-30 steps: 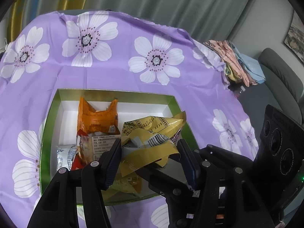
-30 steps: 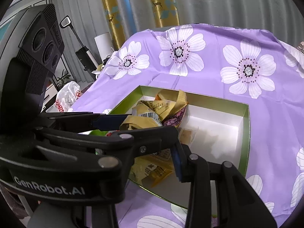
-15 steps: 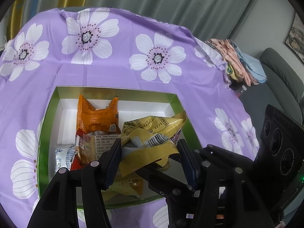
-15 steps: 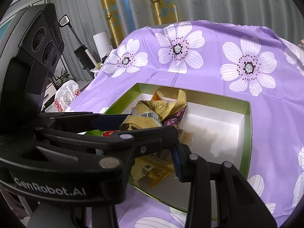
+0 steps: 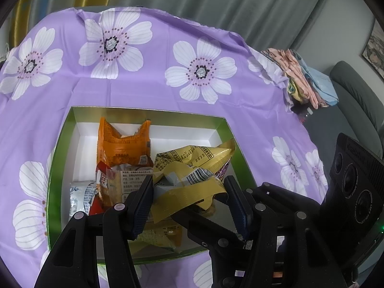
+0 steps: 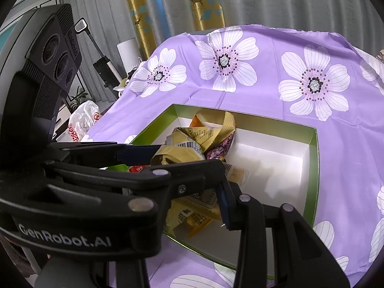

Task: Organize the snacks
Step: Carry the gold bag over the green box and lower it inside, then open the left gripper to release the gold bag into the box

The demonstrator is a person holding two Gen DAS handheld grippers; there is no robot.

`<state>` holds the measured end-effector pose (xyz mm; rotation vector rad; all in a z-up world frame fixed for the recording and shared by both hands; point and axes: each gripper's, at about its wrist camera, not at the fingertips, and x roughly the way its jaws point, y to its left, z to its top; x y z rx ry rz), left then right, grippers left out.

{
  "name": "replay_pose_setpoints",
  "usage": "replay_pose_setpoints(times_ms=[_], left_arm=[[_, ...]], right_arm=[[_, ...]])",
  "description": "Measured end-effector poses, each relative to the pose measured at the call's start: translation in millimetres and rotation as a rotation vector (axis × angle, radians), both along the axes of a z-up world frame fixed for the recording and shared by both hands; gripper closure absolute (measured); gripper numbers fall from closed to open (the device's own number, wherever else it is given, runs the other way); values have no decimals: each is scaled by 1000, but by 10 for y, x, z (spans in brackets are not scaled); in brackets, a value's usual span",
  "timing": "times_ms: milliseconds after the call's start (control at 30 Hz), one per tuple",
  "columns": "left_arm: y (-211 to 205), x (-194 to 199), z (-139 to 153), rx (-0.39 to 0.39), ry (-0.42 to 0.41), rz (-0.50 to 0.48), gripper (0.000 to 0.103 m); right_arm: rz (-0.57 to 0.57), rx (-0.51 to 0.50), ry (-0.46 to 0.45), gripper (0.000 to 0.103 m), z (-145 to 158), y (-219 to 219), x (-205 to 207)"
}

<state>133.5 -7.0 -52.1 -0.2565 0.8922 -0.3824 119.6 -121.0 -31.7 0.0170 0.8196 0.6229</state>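
We look down along two handheld grippers at an open green box (image 5: 222,121) with a white inside, resting on a surface covered by a purple cloth with white flowers (image 5: 144,81).

Since a second ago the box has slid lower and nearer in both views while the bundle between the fingers looks unchanged. We judge the grippers are carrying their load across the box, so the placing step is still under way.

The left gripper (image 5: 189,198) has its fingers set fairly wide, pressing on either side of a crumpled yellow snack wrapper (image 5: 189,187), which hangs above the box's right half. The right gripper (image 6: 192,170) reaches in from the side; one finger lies under the same wrapper (image 6: 182,154), but we cannot tell whether it grips it.

Inside the box, an orange packet (image 5: 122,146) lies toward the back, a beige packet (image 5: 124,180) with a red corner in front of it, and a silver-white packet (image 5: 81,198) at the left wall. More yellow packets (image 6: 192,216) lie beneath the fingers.

The yellow wrapper shows a barcode and small Chinese print, too small to read. The left gripper's body, seen in the right wrist view, reads "GenRobot.AI". A stack of folded cloths (image 5: 302,81) sits at the surface's far right edge.
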Motion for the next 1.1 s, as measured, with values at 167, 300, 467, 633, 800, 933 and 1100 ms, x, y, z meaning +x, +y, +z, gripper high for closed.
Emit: replay_pose_setpoints(times_ms=[167,300,467,633,800,933,1100], left_arm=[[-3,-2,-7,-2,1,0,44],[-3,4,-8,0,3,1,44],[-10,3,-9,1,3,0,44],[-6,6,-17,0,6,0,44],[-5,13,-22,-1,8,0,44],[-4,5,-40,0,12,3,44],[-5,7,-30,2,20,11,44]], right_arm=[[1,-1,0,64,-3,0,1],[0,0,0,64,0,0,1],[1,-2,3,64,-16,0,9],[1,-1,0,63,-14,0,10],[2,-2,1,63,-14,0,11],[3,-2,2,63,-23,-4,13],[3,-2,3,62,-27,-7,14]])
